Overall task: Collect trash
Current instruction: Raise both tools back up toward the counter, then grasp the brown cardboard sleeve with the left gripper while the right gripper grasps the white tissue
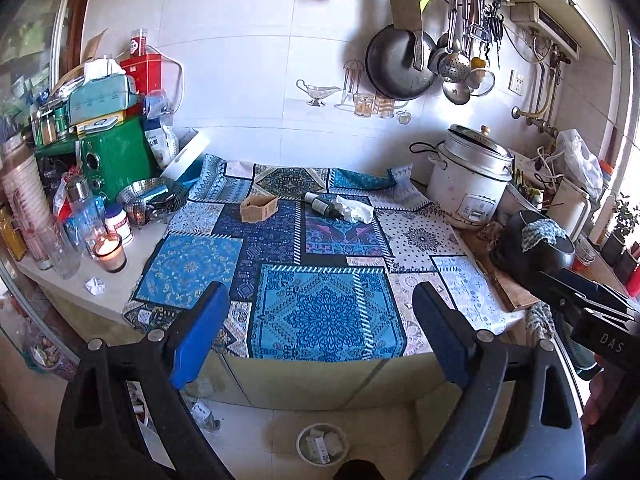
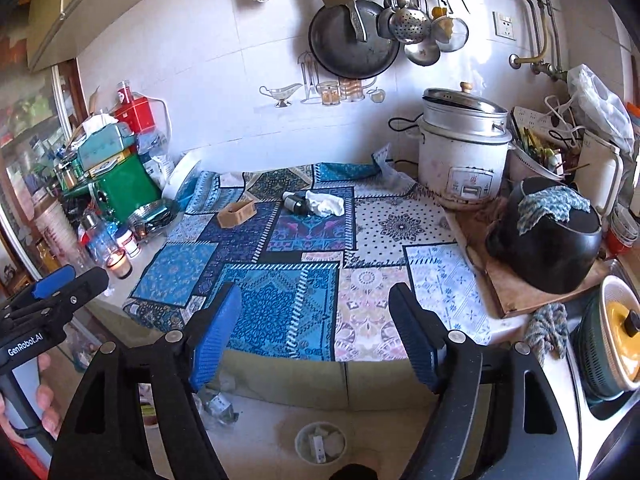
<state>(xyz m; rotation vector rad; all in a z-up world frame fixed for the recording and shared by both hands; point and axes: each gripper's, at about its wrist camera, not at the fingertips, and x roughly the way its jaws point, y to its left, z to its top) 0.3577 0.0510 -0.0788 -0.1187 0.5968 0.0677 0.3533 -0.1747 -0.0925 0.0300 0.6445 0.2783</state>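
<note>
A crumpled white tissue point(image 1: 354, 208) point(image 2: 326, 202) lies on the patchwork cloth point(image 1: 328, 300) next to a small dark bottle point(image 1: 322, 204) point(image 2: 294, 201) on its side. Left of them sits a small cardboard box point(image 1: 259, 207) point(image 2: 237, 213). A white paper scrap point(image 1: 95, 285) rests on the bare counter beside the cloth. On the floor below stands a small round bin point(image 1: 322, 442) point(image 2: 320, 442) holding white scraps. My left gripper point(image 1: 320, 296) and right gripper point(image 2: 316, 294) hover high in front of the counter, both open with nothing between their blue pads.
A rice cooker point(image 1: 472, 184) and a black pot point(image 1: 532, 248) on a wooden board crowd the right. A lit candle point(image 1: 108, 252), jars, glasses and a green appliance point(image 1: 116, 160) fill the left. A pan and utensils hang on the wall. More litter lies on the floor point(image 2: 218, 404).
</note>
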